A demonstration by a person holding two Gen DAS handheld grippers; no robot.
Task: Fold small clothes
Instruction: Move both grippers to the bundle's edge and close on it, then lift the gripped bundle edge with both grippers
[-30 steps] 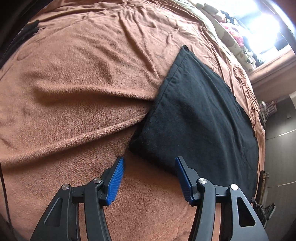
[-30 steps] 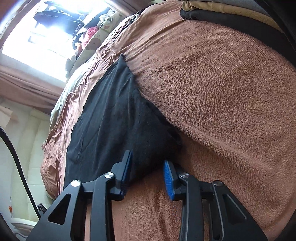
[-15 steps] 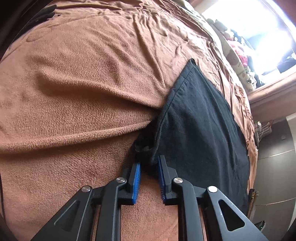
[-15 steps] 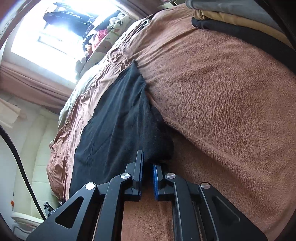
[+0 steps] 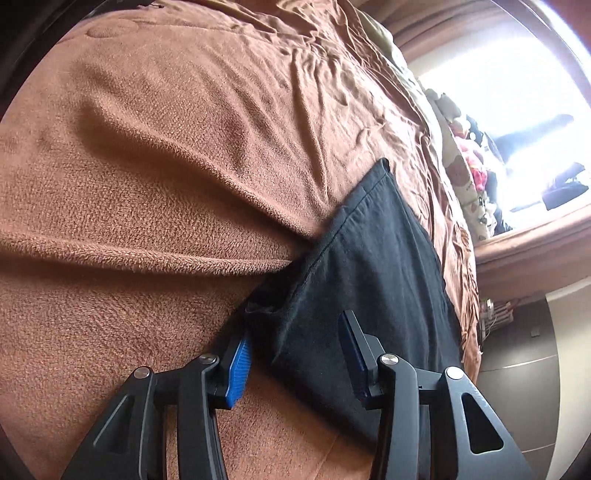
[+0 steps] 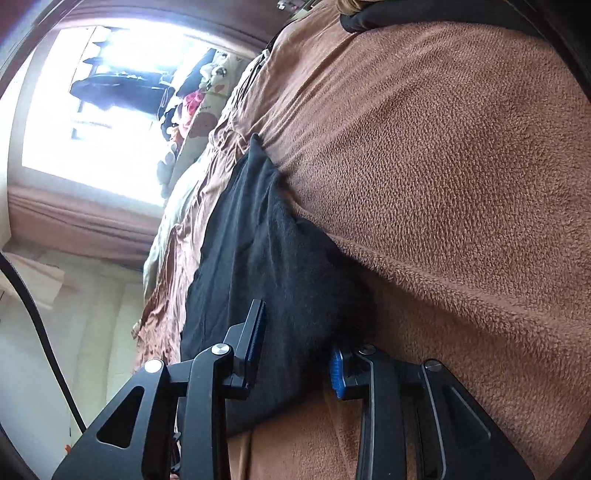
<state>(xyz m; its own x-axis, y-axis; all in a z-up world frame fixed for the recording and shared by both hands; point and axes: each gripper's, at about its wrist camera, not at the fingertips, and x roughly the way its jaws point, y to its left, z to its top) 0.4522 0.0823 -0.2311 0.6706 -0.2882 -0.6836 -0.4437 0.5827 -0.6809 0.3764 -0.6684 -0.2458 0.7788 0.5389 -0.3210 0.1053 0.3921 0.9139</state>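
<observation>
A black garment [image 5: 373, 273] lies flat on a brown fleece blanket [image 5: 155, 155]. My left gripper [image 5: 293, 354] is open, its blue-padded fingers straddling the garment's near left corner, which is slightly bunched. In the right wrist view the same black garment [image 6: 273, 258] runs away from me, and my right gripper [image 6: 297, 339] is open with its fingers either side of the near right corner. Neither gripper holds the cloth.
The brown blanket [image 6: 443, 166] bulges in folds beside the garment. A bright window [image 6: 92, 110] and a pile of patterned bedding [image 5: 465, 177] lie beyond. Folded clothes [image 6: 369, 14] sit at the top edge. A black cable [image 6: 33, 314] hangs at the left.
Both grippers closed on the garment's near corners half a second ago and have now opened again, letting go of the cloth. Both cameras sit lower and closer to the blanket.
</observation>
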